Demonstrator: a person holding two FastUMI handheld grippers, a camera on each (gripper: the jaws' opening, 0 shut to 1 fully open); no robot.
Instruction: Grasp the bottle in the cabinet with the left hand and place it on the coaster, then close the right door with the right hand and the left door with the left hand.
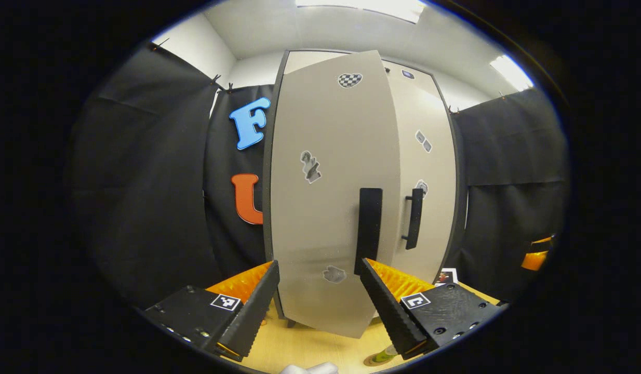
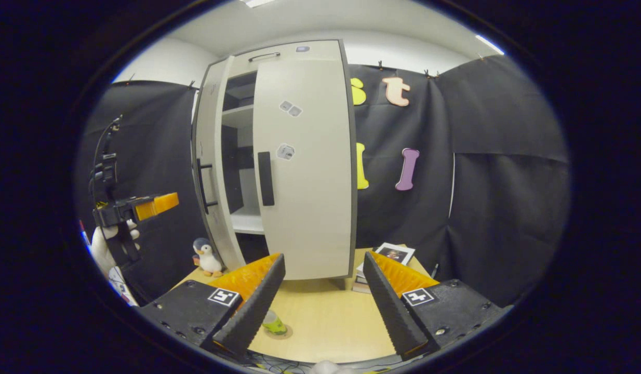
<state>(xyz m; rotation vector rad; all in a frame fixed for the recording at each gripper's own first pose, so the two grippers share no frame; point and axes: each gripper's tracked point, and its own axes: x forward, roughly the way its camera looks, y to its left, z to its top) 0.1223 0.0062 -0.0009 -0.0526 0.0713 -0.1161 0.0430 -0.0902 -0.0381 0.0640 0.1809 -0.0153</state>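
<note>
Two doors are fronting the tall pale cabinet (image 2: 279, 156) standing on the wooden table (image 2: 325, 317), and they are sitting differently: in the right gripper view the right door (image 2: 305, 171) is lying flat across the cabinet front straight ahead of the jaws, while the left door (image 2: 209, 171) is swinging outward to the left of them, leaving a gap that is exposing the inner shelves. In the left gripper view that left door (image 1: 325, 192) is looming directly ahead of the jaws, its dark handle (image 1: 369, 228) rising just above the right finger, and the right door (image 1: 427, 182) is showing beyond it with its own handle. The left gripper (image 1: 319, 298) is standing with its jaws spread wide and gripping nothing. The right gripper (image 2: 323, 293) is likewise holding its jaws apart and empty. In the right gripper view the left gripper (image 2: 138, 205) is hovering far to the left, carried by a gloved hand (image 2: 110, 241). A stack of books (image 2: 385, 267) is lying on the table above the right finger, beside the cabinet. A toy penguin (image 2: 207, 257) is standing above the left finger. The green bottle (image 2: 272, 322) is resting on the round coaster (image 2: 285, 332) on the table, low between the right gripper's jaws, just beside the left finger.
</note>
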